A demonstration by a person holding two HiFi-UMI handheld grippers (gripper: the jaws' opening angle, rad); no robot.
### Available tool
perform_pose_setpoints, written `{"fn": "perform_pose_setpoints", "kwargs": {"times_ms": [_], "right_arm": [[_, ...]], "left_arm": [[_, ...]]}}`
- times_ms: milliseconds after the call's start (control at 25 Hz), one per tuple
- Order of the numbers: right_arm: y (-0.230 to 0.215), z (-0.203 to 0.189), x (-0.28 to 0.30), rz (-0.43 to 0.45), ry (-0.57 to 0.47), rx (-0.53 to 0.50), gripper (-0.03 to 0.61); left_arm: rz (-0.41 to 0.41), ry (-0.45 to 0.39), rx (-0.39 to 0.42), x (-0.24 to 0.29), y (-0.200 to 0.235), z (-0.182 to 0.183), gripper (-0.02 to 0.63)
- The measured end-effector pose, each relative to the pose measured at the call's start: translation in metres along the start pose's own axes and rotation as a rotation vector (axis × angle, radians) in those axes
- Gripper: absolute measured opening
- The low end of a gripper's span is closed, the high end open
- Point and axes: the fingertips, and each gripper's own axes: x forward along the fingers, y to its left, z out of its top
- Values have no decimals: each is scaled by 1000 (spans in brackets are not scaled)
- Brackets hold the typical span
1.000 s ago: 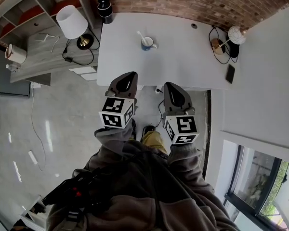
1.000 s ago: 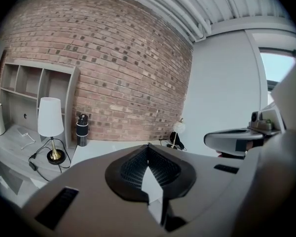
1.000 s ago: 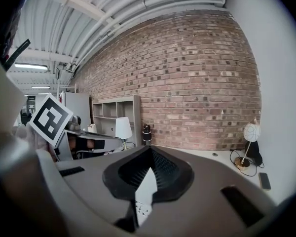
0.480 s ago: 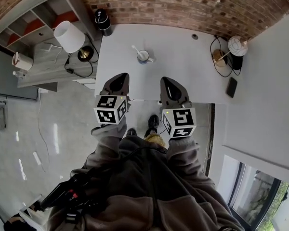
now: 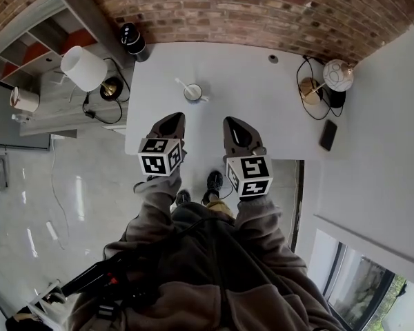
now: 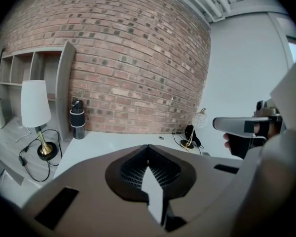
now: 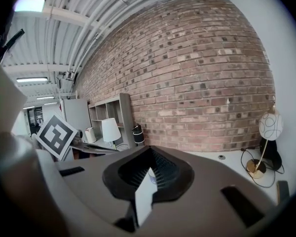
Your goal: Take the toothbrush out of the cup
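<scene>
A white cup [image 5: 193, 92] with a blue rim stands on the white table [image 5: 262, 109], left of its middle. A white toothbrush [image 5: 182, 85] leans out of it to the upper left. My left gripper [image 5: 170, 118] hangs over the table's near edge, just short of the cup, jaws shut and empty. My right gripper [image 5: 233, 123] is level with it to the right, also shut and empty. In the left gripper view the closed jaws [image 6: 148, 147] hide the cup. In the right gripper view a sliver of the cup [image 7: 151, 172] shows through the jaws' notch.
At the table's far left corner stands a black bottle [image 5: 130, 38]. At the right are a globe lamp [image 5: 337, 75] with cables and a dark phone [image 5: 327, 135]. A white-shaded lamp [image 5: 83, 68] sits on the grey shelf unit [image 5: 48, 102] to the left. Behind runs a brick wall [image 5: 228, 12].
Both grippers have moved forward together from over the floor to over the table's near edge. The cup now lies closer to the left gripper. Both stay shut.
</scene>
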Motion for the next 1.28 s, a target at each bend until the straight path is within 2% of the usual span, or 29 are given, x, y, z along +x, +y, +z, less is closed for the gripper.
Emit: {"fn": "perform_pose_setpoints", "kwargs": {"times_ms": [280,600,1040,1080,1280], "right_arm": [[-21,-18,39,26,49,5,2],[-35,-44,85,59,125,-16,2],[-49,-67,105,67,181,2,2],[-51,-68,105,64,183,4,2],[-62,-75,104,47,196,20,2]], "left_arm": [[-8,1,-74,46,18,-13,5],[34,39,-134,94,48,-33,5],[70,86,-189,150,83,-57,8],[72,91,-193,155,85,-59,60],[90,115,-215,170,95,-71,71]]}}
